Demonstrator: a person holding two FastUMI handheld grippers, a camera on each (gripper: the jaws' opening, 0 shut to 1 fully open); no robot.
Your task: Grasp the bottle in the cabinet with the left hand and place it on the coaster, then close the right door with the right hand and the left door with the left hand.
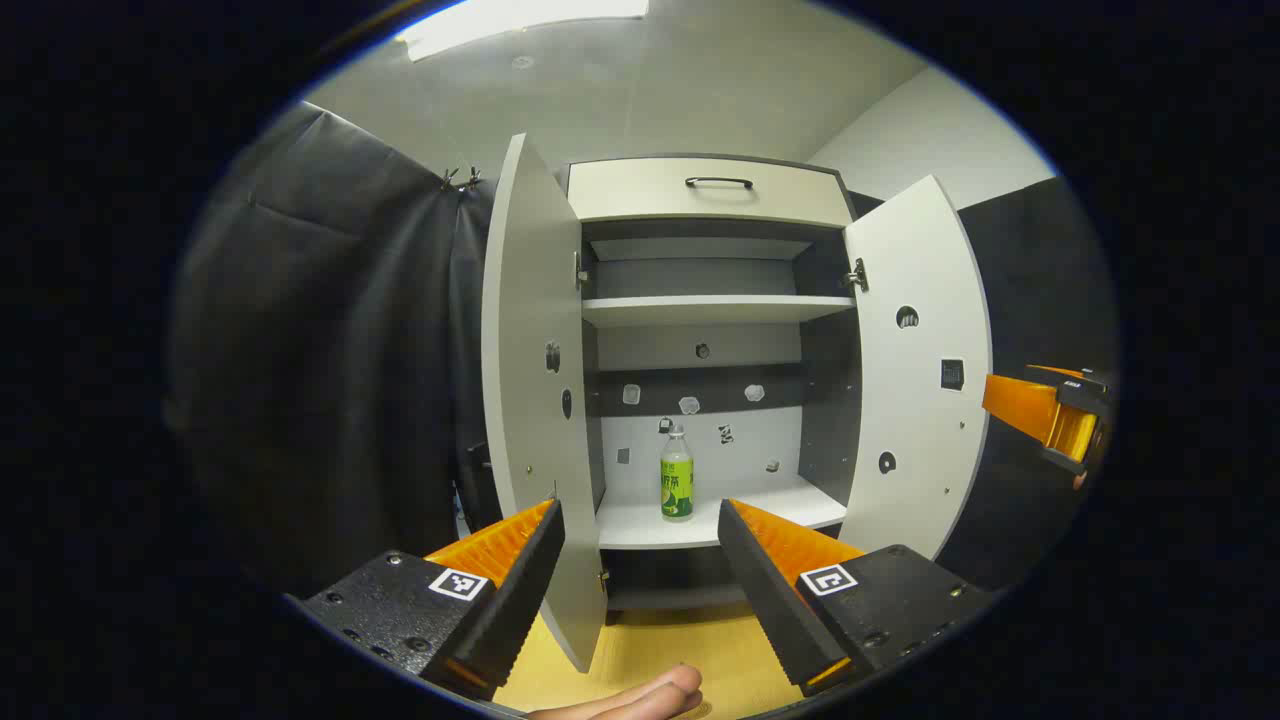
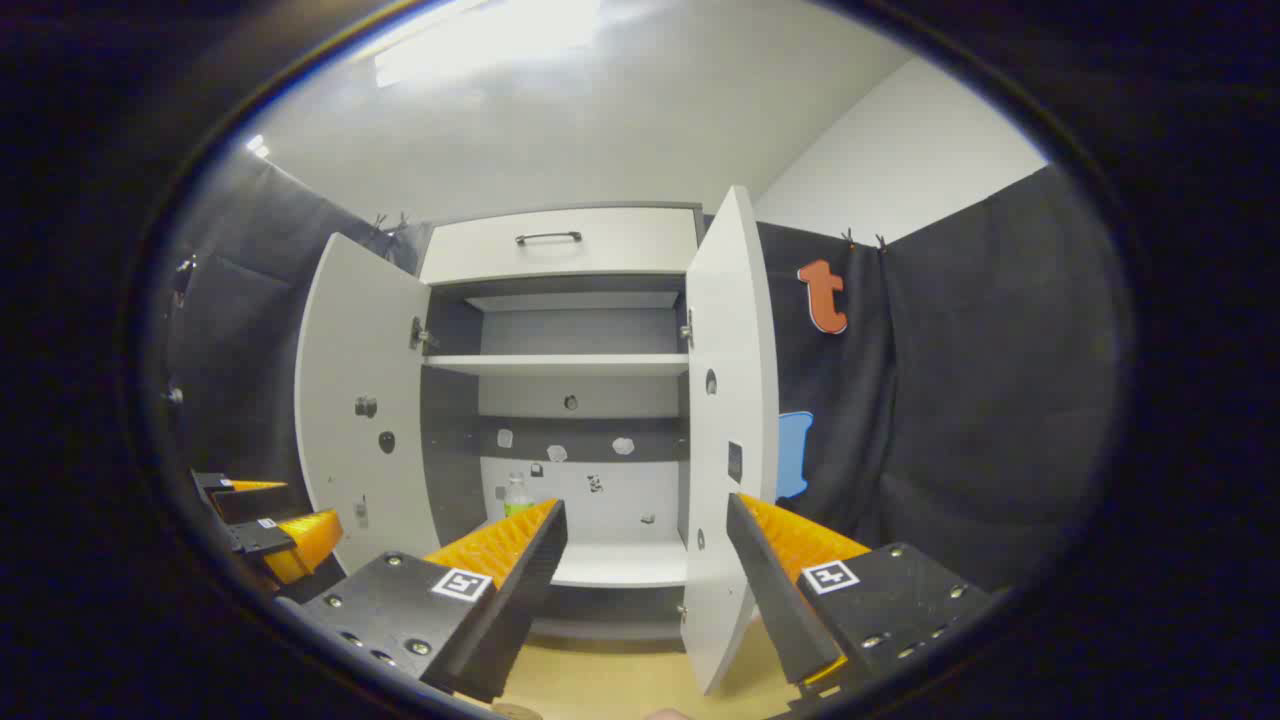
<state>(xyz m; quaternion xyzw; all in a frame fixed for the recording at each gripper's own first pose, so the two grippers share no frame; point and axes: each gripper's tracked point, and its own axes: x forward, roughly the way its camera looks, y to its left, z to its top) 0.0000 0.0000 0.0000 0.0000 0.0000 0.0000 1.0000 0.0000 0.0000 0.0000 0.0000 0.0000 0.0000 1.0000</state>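
A small bottle (image 1: 677,482) with a green label stands upright on the lower shelf (image 1: 760,510) of the white cabinet, whose two doors both stand wide open. My left gripper (image 1: 640,520) is open, well in front of the shelf, with the bottle seen between its fingers. In the right gripper view only the bottle's top (image 2: 516,494) peeks over a finger. My right gripper (image 2: 645,525) is open too, with the edge of the right door (image 2: 728,430) between its fingers at a distance. The left door (image 1: 530,400) hangs open at the left.
The other gripper (image 1: 1050,415) shows at the far right of the left gripper view, and at the lower left (image 2: 265,525) of the right gripper view. A wooden tabletop (image 1: 680,655) lies below the cabinet. A drawer with a dark handle (image 1: 718,182) tops it. A fingertip (image 1: 640,698) shows at the bottom edge.
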